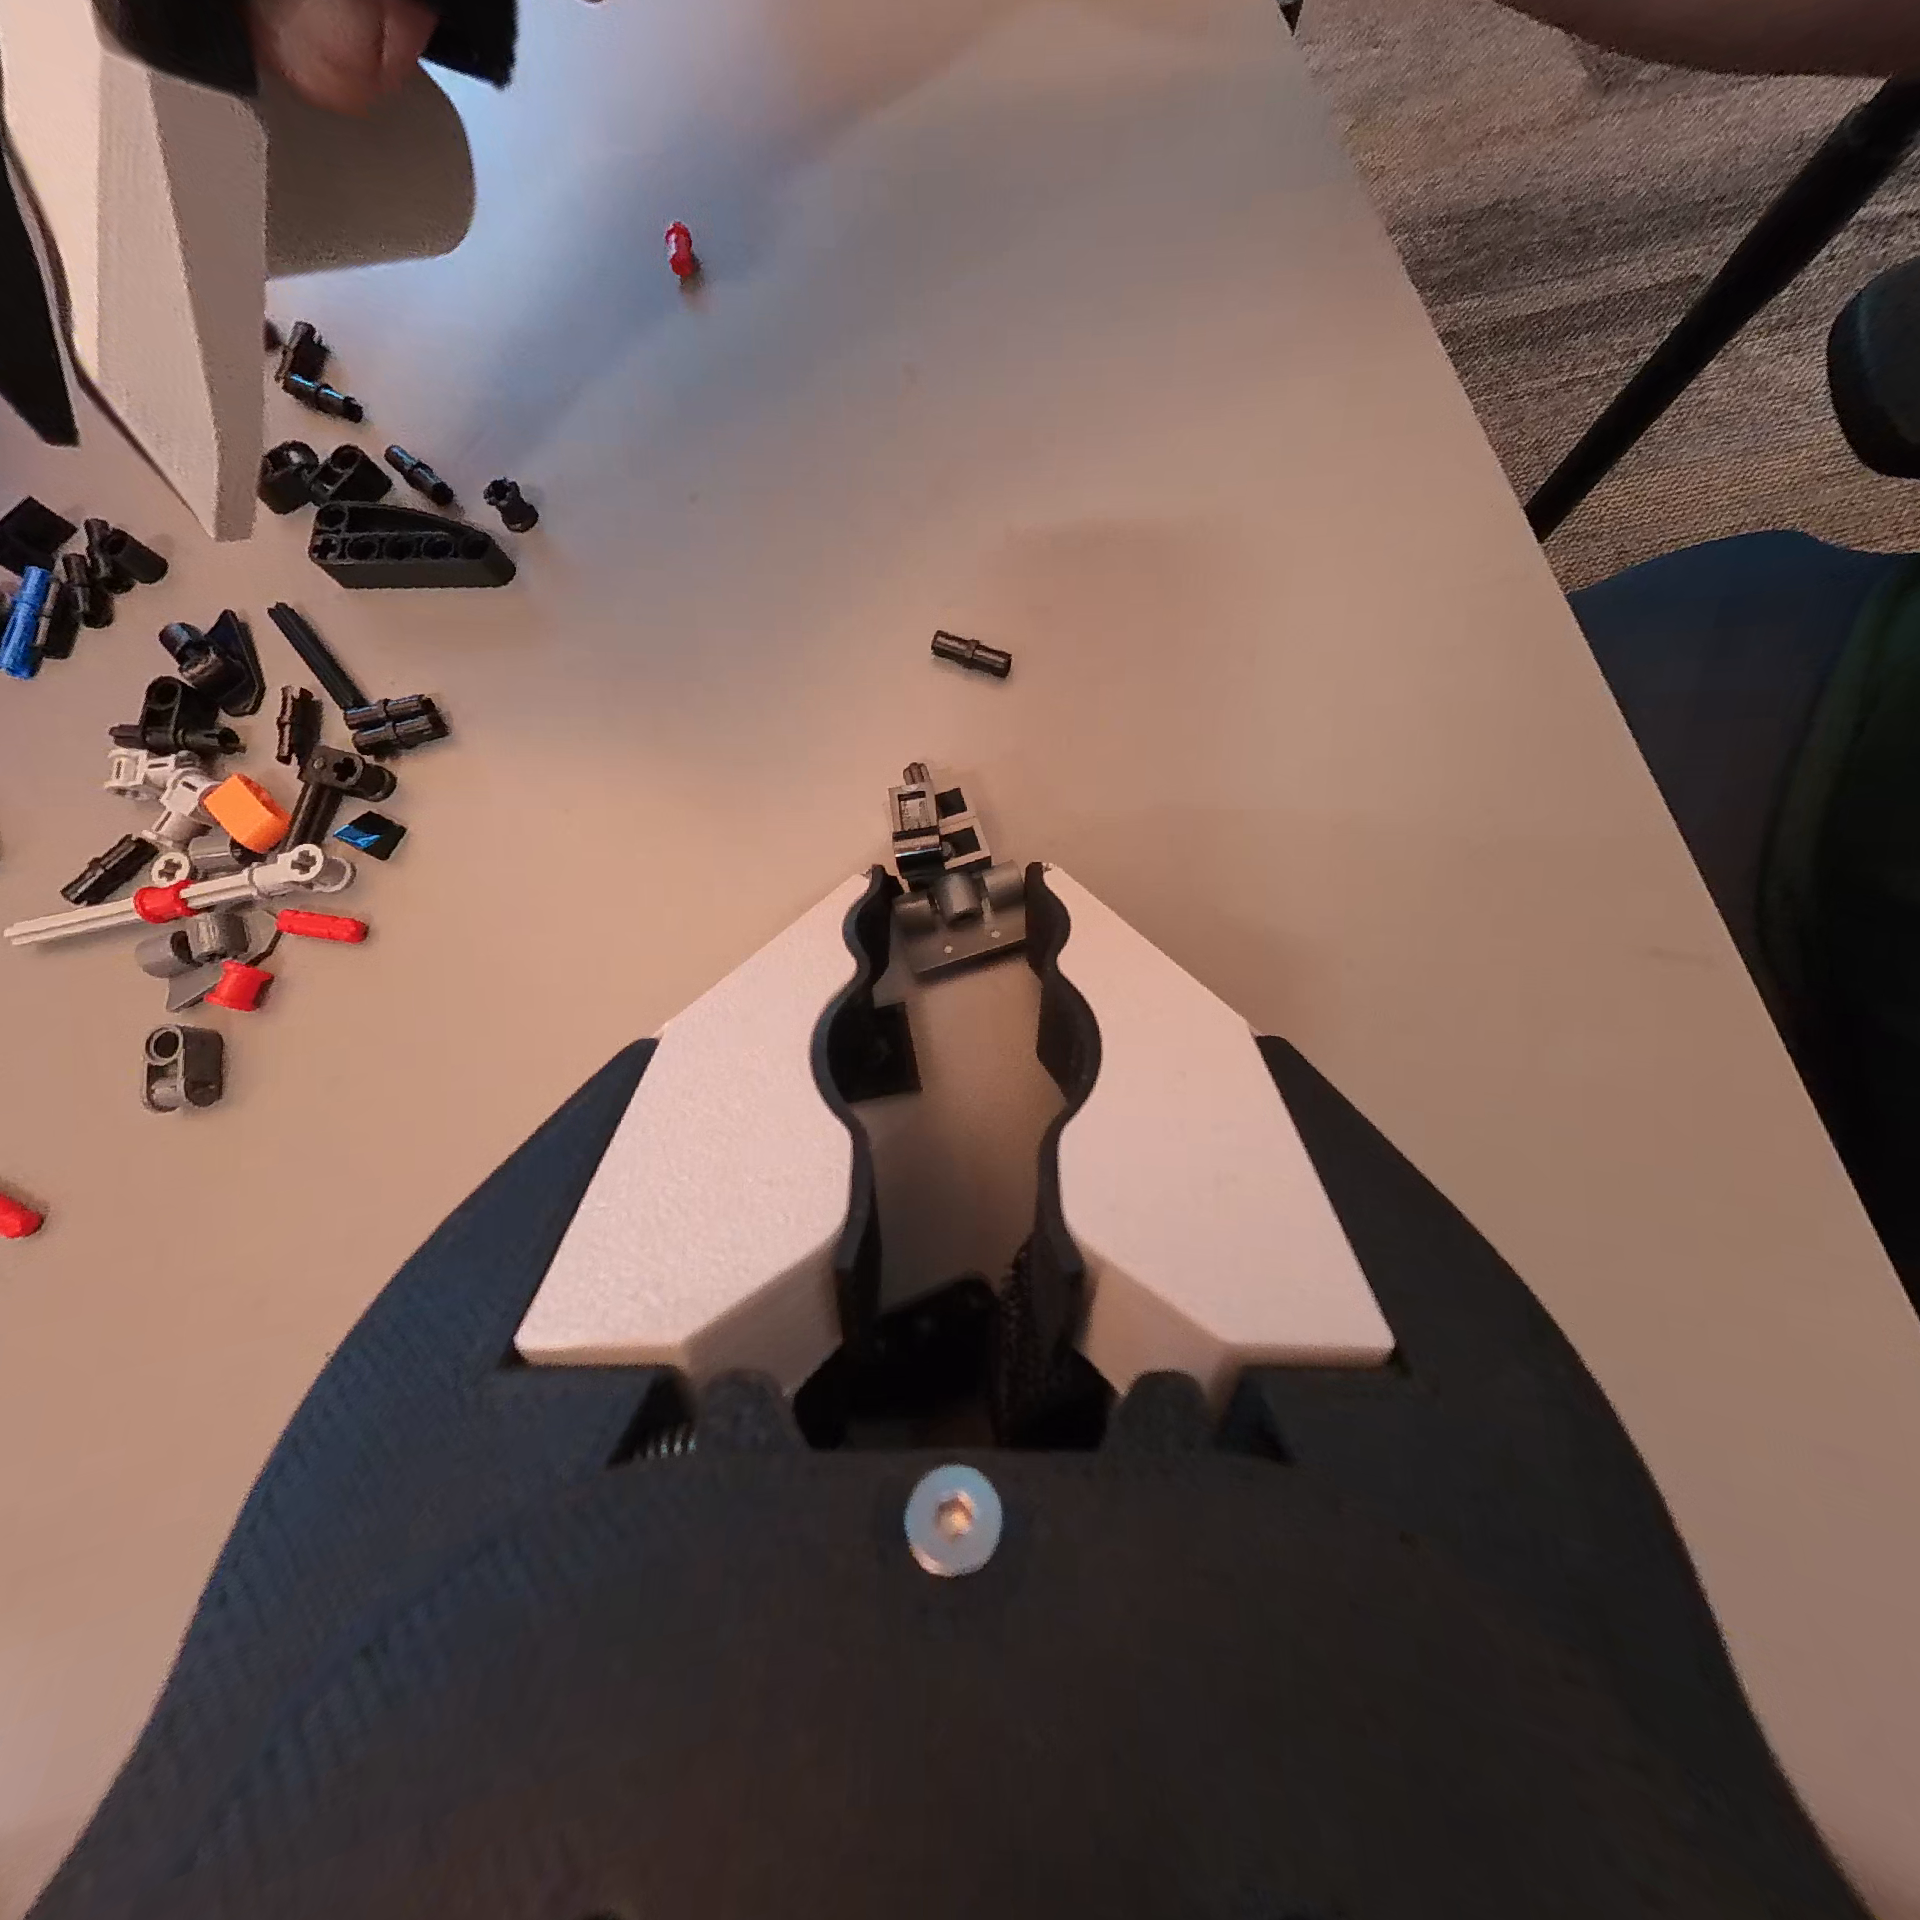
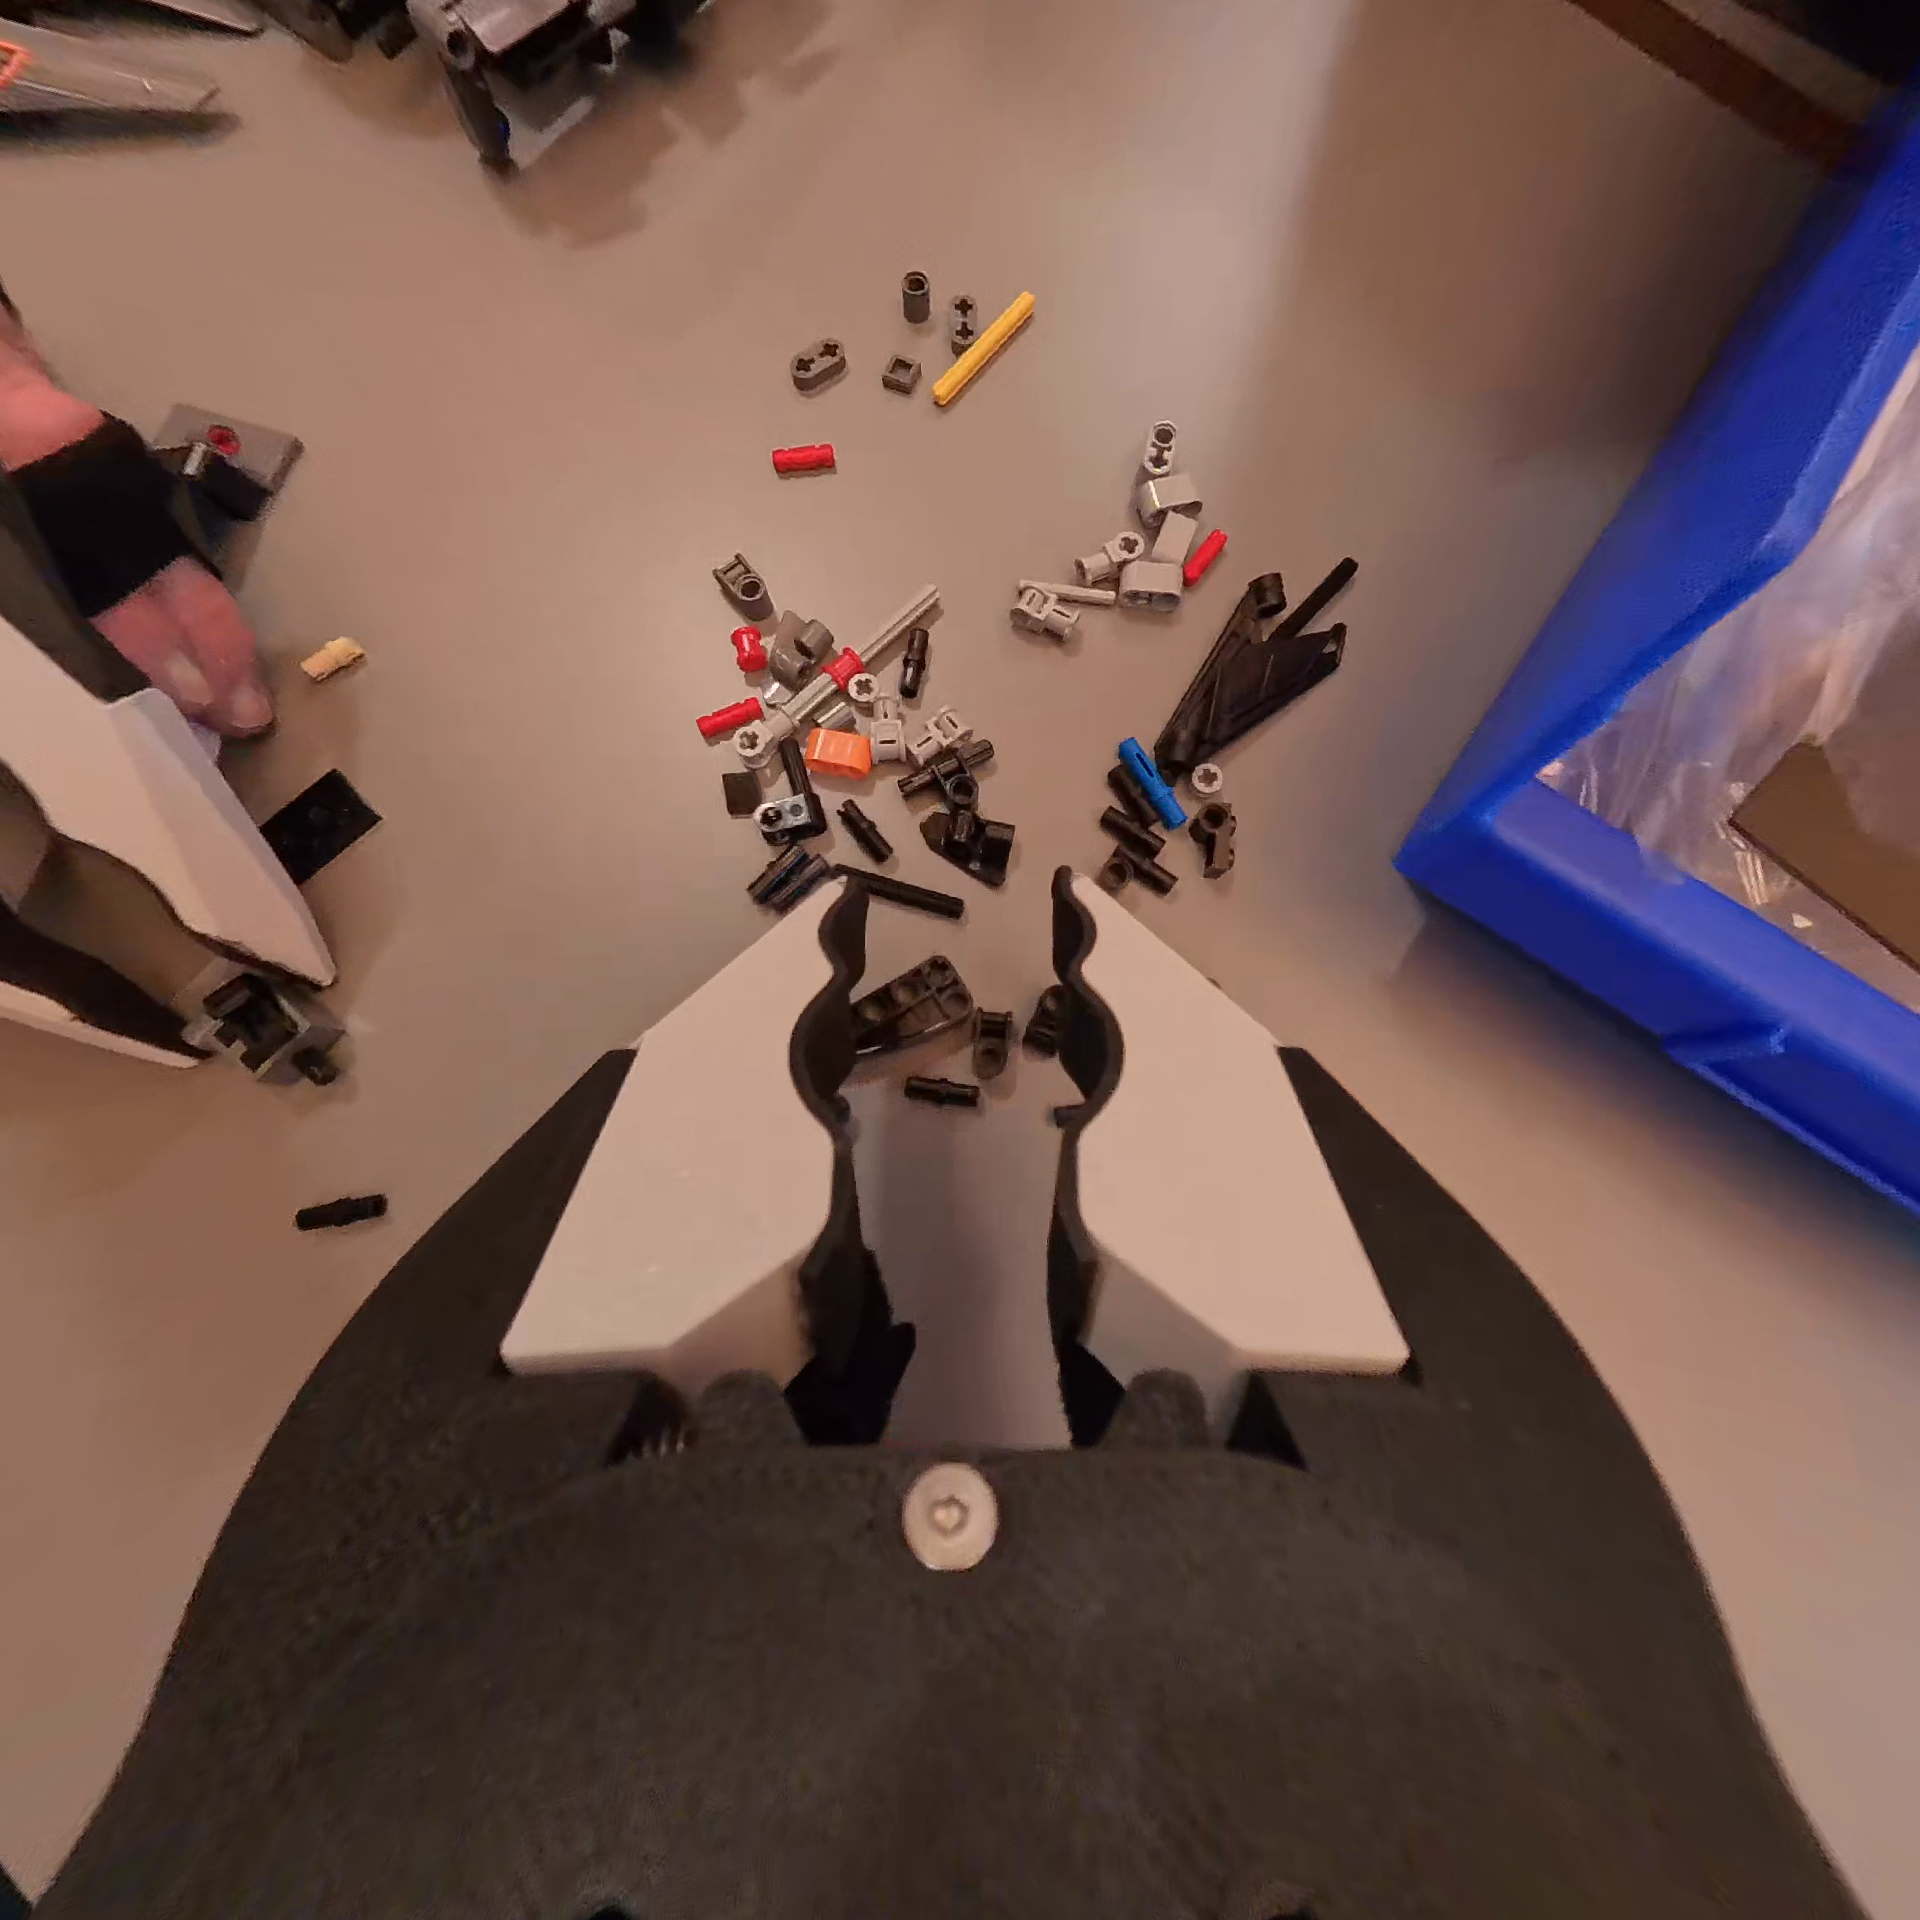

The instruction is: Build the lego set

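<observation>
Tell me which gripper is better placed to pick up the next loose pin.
Right, probably. The right gripper is open over the loose pieces, a black pin between its fingers. The left gripper already holds the small assembly.

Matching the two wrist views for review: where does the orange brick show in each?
Left wrist view: orange brick at left edge, in the loose parts pile.
Right wrist view: orange brick centre, just beyond the open right gripper.
Shared landmark: blue pin.
</observation>
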A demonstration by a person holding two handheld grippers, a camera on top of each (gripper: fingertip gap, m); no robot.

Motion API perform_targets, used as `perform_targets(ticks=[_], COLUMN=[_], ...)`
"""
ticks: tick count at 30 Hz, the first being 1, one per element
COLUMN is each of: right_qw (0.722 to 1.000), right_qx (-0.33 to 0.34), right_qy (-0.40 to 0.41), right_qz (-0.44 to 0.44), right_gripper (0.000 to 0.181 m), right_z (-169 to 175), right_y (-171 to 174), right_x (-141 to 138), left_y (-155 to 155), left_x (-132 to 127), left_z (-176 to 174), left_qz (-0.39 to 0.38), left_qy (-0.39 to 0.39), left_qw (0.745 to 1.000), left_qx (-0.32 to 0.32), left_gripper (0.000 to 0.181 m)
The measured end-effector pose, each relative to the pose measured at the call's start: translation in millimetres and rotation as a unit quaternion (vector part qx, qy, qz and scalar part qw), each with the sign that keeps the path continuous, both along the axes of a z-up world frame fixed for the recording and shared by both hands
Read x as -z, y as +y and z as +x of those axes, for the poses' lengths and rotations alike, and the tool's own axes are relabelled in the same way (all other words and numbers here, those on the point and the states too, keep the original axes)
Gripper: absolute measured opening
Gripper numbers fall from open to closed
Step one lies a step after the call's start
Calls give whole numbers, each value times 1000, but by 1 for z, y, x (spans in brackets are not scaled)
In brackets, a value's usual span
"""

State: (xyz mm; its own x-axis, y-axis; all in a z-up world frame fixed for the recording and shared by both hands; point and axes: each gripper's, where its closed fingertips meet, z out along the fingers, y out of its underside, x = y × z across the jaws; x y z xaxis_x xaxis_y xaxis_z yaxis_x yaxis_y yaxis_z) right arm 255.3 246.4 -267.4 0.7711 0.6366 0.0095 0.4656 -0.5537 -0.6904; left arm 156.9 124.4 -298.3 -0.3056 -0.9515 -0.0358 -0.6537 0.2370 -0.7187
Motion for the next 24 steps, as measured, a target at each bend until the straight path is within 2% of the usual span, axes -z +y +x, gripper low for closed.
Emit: perform_targets(ticks=[15,19,24], right_qw=[1000,999,997], right_qx=[22,34,77], right_qy=[-7,-12,-7], right_qz=[-11,2,24], right_gripper=[66,57,15], right_z=[6,12,33], right_y=[19,29,47], right_x=[16,15,11], left_y=[0,0,0], left_x=[0,0,0], left_z=[0,0,0], left_qz=[0,0,-1], left_qy=[0,0,0], left_qw=[1000,1000,1000], left_qx=[0,0,0], left_gripper=[23,23,23])
